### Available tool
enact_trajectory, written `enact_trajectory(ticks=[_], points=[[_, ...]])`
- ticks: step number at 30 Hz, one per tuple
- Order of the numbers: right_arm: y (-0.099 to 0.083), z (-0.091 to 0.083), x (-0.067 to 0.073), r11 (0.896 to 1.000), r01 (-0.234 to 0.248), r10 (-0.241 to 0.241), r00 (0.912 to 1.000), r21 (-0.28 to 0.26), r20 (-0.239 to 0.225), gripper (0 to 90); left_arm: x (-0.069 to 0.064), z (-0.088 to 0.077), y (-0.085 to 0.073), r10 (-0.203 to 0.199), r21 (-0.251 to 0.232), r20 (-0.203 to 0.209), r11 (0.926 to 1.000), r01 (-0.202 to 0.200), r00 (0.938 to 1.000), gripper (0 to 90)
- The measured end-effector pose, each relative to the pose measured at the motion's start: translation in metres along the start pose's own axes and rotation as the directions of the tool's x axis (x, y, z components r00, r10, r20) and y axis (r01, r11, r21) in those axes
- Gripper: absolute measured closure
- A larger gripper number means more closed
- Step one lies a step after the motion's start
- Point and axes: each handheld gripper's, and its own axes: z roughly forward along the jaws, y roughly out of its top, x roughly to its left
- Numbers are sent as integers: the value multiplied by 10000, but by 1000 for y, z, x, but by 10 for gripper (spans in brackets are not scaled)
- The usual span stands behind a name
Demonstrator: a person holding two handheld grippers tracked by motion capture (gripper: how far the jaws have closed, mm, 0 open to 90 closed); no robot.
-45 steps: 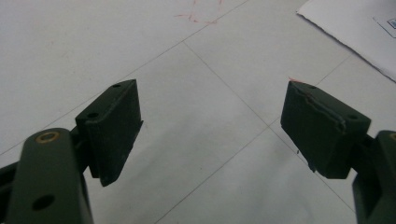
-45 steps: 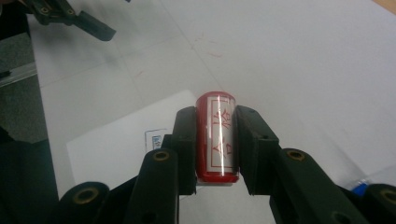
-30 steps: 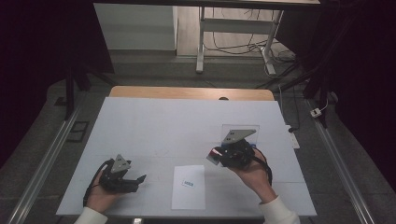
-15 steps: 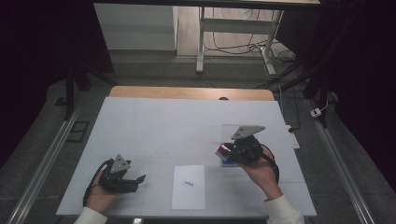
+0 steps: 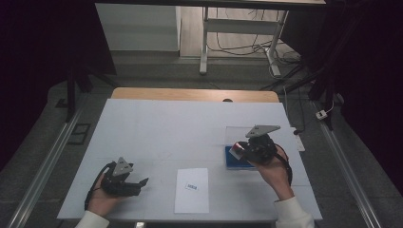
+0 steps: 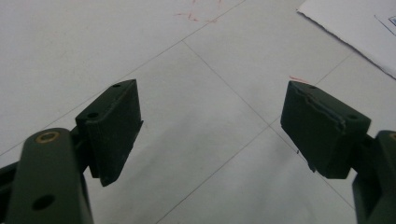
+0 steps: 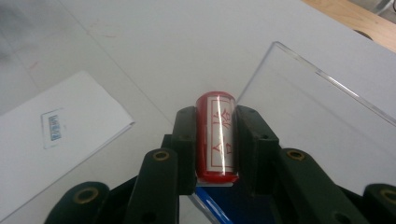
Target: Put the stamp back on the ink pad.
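Observation:
My right gripper [image 7: 215,140] is shut on a red stamp [image 7: 215,135], a small cylinder with a white label and red characters. In the high view that right gripper [image 5: 240,151] holds the stamp [image 5: 235,150] just above a blue ink pad [image 5: 237,163], whose clear lid [image 7: 322,121] stands open. A white paper sheet [image 5: 192,189] with a small printed mark lies near the table's front edge. My left gripper [image 5: 140,182] rests low at the front left, open, with nothing between its pads [image 6: 114,128].
The white table top [image 5: 166,128] carries thin pencil lines and faint red marks [image 6: 196,16]. A wooden strip [image 5: 190,94] runs along its far edge. Desk legs and cables stand on the floor beyond.
The right gripper has carried the red stamp away from the paper, to the right and slightly farther back, until it is over the ink pad. The left gripper has stayed put.

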Motion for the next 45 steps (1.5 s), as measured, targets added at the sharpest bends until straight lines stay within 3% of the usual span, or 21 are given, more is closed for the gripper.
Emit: enact_trajectory(ticks=[6,20,30,42,45], points=[[-6,3,-10,9994,-234,226,9993,272,289,698,0,1,0,50,46,-29,10000,-50,10000,204],[-20,22,-23,9924,-247,144,9963,1207,851,698,0,1,0,15,98,65,10000,-16,10000,207],[-28,35,-28,9867,-381,246,9960,1578,863,696,0,0,0,-30,37,70,10000,30,10000,208],[-29,35,-28,9885,-429,312,9961,1448,824,688,1,-1,1,-135,-84,42,9999,135,9999,206],[-29,33,-27,9933,-290,190,9958,1122,895,616,1,-1,1,-142,-114,21,9998,142,9999,205]])
